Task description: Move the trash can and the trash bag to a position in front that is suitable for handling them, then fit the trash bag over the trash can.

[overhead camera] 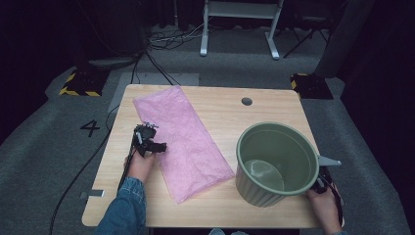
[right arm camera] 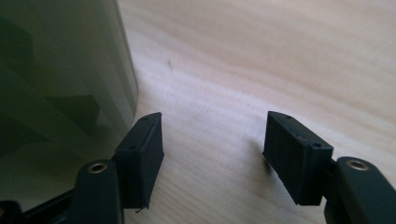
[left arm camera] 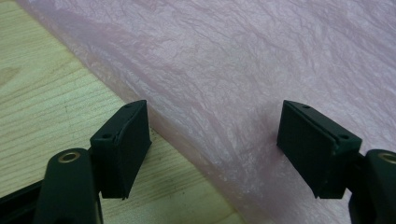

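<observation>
Spread fingers over pink sheet (left arm camera: 261, 70) and beside green pot (right arm camera: 56, 70), on pale wooden table (overhead camera: 215, 105), grey carpet around.

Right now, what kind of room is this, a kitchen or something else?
Probably a lab or recording studio, not a kitchen. The light wooden table stands on grey carpet marked with a black number 4, black cables trail across it, and yellow-and-black striped floor weights sit nearby.
</observation>
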`<state>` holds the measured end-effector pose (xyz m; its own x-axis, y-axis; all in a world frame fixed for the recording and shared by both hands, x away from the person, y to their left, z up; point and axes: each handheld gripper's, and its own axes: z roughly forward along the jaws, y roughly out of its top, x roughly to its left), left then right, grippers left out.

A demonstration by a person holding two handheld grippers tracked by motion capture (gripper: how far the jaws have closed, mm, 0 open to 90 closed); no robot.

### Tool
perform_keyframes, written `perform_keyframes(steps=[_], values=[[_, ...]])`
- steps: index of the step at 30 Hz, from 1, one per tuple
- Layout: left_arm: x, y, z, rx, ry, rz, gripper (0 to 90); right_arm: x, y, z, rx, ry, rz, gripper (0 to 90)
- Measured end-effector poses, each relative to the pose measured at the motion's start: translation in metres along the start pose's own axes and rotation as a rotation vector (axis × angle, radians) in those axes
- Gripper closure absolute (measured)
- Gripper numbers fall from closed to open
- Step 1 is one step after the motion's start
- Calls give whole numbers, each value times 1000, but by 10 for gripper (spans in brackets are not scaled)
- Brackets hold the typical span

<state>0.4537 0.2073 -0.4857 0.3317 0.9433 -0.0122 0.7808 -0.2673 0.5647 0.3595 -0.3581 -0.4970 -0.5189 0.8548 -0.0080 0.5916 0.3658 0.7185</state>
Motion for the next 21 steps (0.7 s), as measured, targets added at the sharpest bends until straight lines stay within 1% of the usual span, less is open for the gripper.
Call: perform_keyframes(steps=[1,3,4,5,6,8,9,10,11,12,13,14,15,16,18,19,21], values=[[0,0,0,0,0,2,253,0,-1,1,-9,2,6,352],[0,0,0,-1,-8,9,262,1,-1,1,-9,0,8,345],[-1,0,-1,-5,-7,12,294,2,-2,1,-12,-3,8,331],[-2,-1,-1,-10,-15,17,294,2,-2,1,-12,-3,8,331],[-4,-1,-2,-19,-24,38,366,2,-2,1,-14,-4,11,326],[-9,-1,-3,-30,-40,67,567,3,-2,1,-19,-8,15,324],[-11,0,-4,-31,-43,77,675,4,-2,1,-17,-6,18,326],[-14,0,-4,-30,-43,88,766,4,-2,1,-14,-6,16,330],[-15,0,-3,-36,-55,98,842,5,-2,0,-6,-3,14,350],[-15,0,-3,-41,-81,99,872,5,-2,-2,0,5,12,404],[-14,0,-2,-47,-110,92,882,6,-2,-4,4,23,6,447],[-14,-1,-3,-52,-128,91,886,7,-2,-6,-3,34,1,444],[-14,-2,-5,-77,-146,87,887,8,-2,-8,-6,38,0,445],[-13,-3,-10,-112,-174,83,889,9,-3,-11,-5,44,6,447],[-13,-4,-19,-164,-209,75,889,9,-5,-15,-4,64,21,451],[-14,-4,-22,-182,-219,73,889,10,-6,-16,-1,71,29,457],[-15,-6,-33,-232,-235,87,889,12,-9,-18,8,75,31,460]])
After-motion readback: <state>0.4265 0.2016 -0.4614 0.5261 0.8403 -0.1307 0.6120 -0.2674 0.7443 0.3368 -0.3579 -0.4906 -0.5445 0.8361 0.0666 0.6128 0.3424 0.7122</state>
